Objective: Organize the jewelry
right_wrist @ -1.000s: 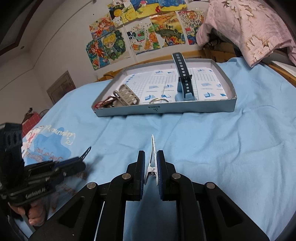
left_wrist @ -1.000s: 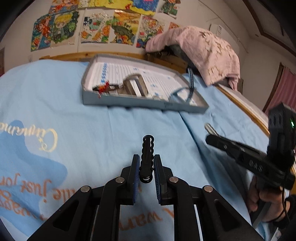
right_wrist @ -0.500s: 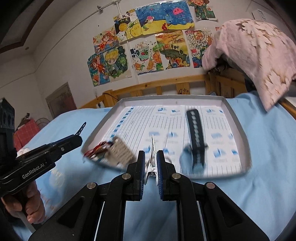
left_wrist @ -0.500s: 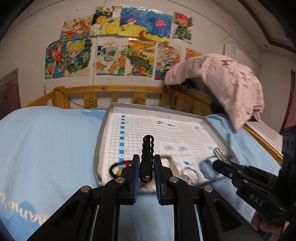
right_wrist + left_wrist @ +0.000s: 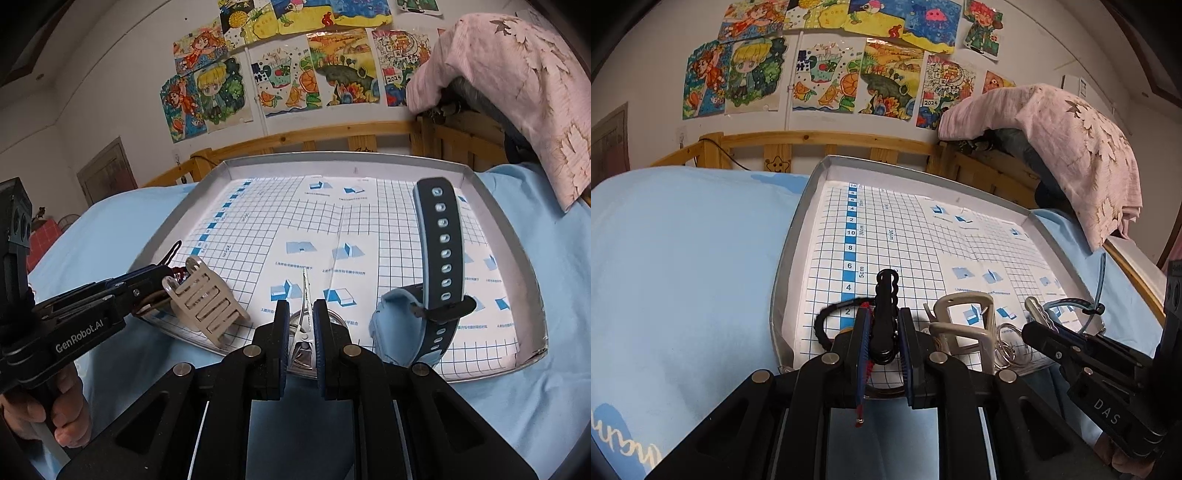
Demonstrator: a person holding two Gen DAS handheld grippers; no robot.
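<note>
My left gripper [image 5: 883,332] is shut on a black wavy hair clip [image 5: 885,295], held over the near left corner of the grey tray [image 5: 783,266]. My right gripper [image 5: 300,325] is shut on a silver toothed hair clip [image 5: 306,291], over the tray's near edge [image 5: 532,258]. In the tray lie a beige claw clip [image 5: 205,299], a black cord bracelet with red bits [image 5: 827,317], metal rings [image 5: 1008,347] and a blue watch strap [image 5: 439,258]. The right gripper also shows in the left wrist view [image 5: 1034,317]; the left gripper also shows in the right wrist view [image 5: 173,251].
The tray lies on a light blue bed sheet [image 5: 683,258]. A wooden bed rail [image 5: 820,142] runs behind it. A pink cloth [image 5: 1071,140] hangs over a dark object at the back right. Drawings [image 5: 831,74] cover the wall.
Both grippers have moved forward from the open sheet to the tray's near edge, each still holding its clip. The tray now fills the views.
</note>
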